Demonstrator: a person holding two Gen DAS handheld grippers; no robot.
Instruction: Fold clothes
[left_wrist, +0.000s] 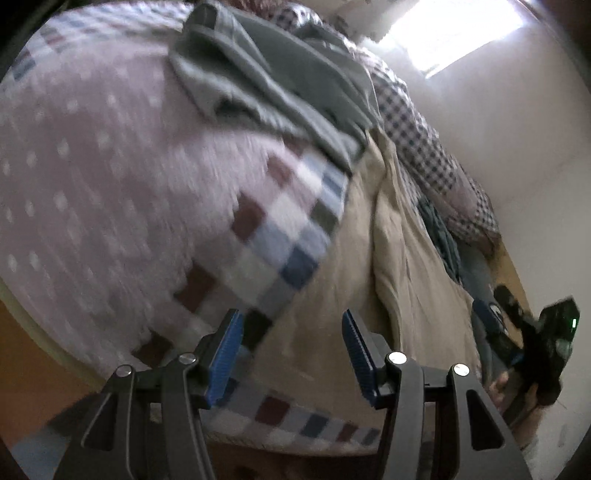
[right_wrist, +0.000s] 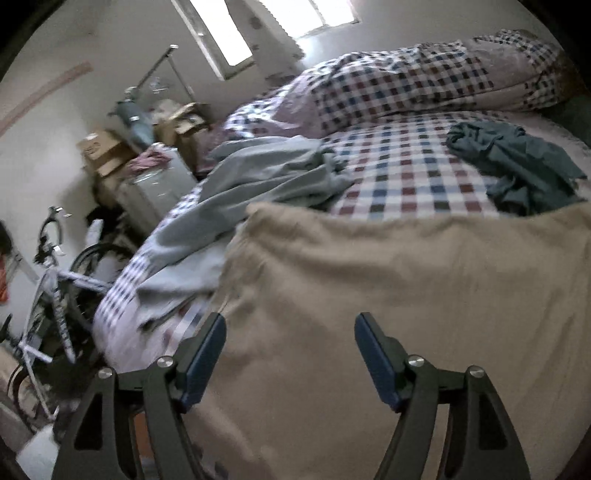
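A beige garment (right_wrist: 388, 280) lies spread on the checked bed near its front edge; it also shows in the left wrist view (left_wrist: 373, 280). My right gripper (right_wrist: 290, 343) is open and empty just above its near part. My left gripper (left_wrist: 291, 343) is open and empty above the beige garment's edge and the checked sheet (left_wrist: 266, 236). A dark grey-green garment (left_wrist: 266, 74) lies crumpled farther back on the bed, and shows in the right wrist view (right_wrist: 517, 166). A light blue-grey garment (right_wrist: 258, 184) lies bunched left of the beige one. The right gripper (left_wrist: 517, 332) shows at the left view's right edge.
A rolled checked quilt (right_wrist: 424, 81) lies along the bed's far side. Left of the bed stand a white bicycle (right_wrist: 51, 280), cardboard boxes (right_wrist: 103, 147) and a small cabinet (right_wrist: 159, 188). A bright window (right_wrist: 325, 14) is in the far wall.
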